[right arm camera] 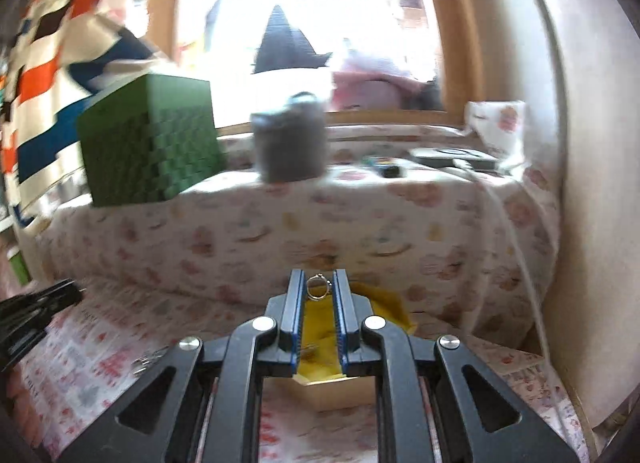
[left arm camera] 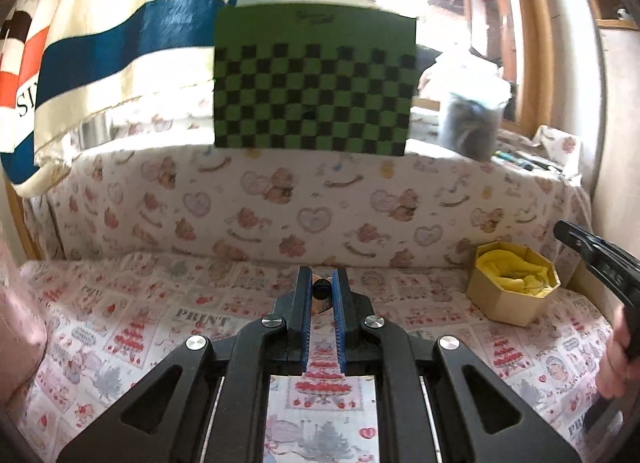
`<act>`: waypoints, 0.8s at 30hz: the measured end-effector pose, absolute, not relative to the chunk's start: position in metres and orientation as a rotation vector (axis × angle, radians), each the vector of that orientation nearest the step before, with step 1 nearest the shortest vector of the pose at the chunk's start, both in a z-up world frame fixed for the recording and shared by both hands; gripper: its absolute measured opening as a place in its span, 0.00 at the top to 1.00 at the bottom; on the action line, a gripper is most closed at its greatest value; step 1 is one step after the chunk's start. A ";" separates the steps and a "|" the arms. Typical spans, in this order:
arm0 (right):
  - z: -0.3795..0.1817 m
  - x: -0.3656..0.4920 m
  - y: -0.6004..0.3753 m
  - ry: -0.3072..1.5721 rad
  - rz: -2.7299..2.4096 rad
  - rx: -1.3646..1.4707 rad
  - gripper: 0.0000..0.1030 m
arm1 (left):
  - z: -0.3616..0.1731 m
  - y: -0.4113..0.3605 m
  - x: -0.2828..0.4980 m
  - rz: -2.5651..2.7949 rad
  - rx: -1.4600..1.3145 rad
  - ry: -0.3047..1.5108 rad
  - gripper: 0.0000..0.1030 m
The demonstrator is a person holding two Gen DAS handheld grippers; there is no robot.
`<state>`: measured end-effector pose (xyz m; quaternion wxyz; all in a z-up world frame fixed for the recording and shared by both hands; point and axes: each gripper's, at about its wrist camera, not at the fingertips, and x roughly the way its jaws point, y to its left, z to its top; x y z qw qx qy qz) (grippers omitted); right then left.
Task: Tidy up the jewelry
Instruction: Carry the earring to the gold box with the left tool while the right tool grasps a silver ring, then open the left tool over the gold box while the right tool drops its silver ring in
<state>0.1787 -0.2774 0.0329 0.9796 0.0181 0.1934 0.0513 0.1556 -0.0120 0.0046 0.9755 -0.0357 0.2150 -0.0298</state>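
Observation:
My left gripper (left arm camera: 321, 283) is shut on a small jewelry piece (left arm camera: 321, 292) with a dark bead and a copper-coloured part, held just above the printed cloth. My right gripper (right arm camera: 318, 283) is shut on a thin metal ring (right arm camera: 317, 288) and holds it over an octagonal cardboard box (right arm camera: 332, 393) lined with yellow cloth (right arm camera: 320, 339). The same box (left arm camera: 512, 283) shows at the right of the left wrist view, with the right gripper's body (left arm camera: 600, 259) beside it. A small metal piece (right arm camera: 148, 359) lies on the cloth left of the box.
A green checkered box (left arm camera: 314, 83) and a grey jar (left arm camera: 472, 123) stand on a raised, cloth-covered ledge (left arm camera: 240, 191) behind. A striped cloth (left arm camera: 100, 43) hangs at the left. A wall (right arm camera: 592, 183) closes the right side. The left gripper's body (right arm camera: 36, 311) shows at the left.

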 end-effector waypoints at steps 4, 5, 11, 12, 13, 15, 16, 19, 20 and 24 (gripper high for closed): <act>0.030 0.186 -0.289 0.404 0.116 0.051 0.88 | 0.008 -0.013 0.151 -0.074 -0.073 0.391 0.91; 0.028 0.189 -0.290 0.414 0.128 0.055 0.88 | 0.009 -0.015 0.152 -0.085 -0.072 0.393 0.91; 0.022 0.198 -0.299 0.447 0.139 0.096 0.88 | 0.012 -0.048 0.176 -0.171 -0.126 0.464 0.91; 0.021 0.199 -0.303 0.452 0.139 0.118 0.88 | 0.015 -0.058 0.181 -0.193 -0.135 0.465 0.91; 0.020 0.200 -0.307 0.458 0.138 0.140 0.88 | 0.017 -0.068 0.186 -0.210 -0.134 0.460 0.91; 0.018 0.202 -0.314 0.468 0.135 0.175 0.88 | 0.020 -0.093 0.195 -0.244 -0.109 0.449 0.91; 0.017 0.203 -0.318 0.476 0.138 0.195 0.88 | 0.020 -0.104 0.200 -0.264 -0.097 0.451 0.91; 0.014 0.208 -0.328 0.499 0.133 0.241 0.88 | 0.012 -0.133 0.217 -0.342 -0.106 0.493 0.91; 0.013 0.208 -0.330 0.501 0.131 0.252 0.88 | 0.009 -0.139 0.223 -0.360 -0.123 0.518 0.91; 0.012 0.211 -0.332 0.514 0.142 0.269 0.88 | 0.002 -0.152 0.229 -0.404 -0.121 0.519 0.91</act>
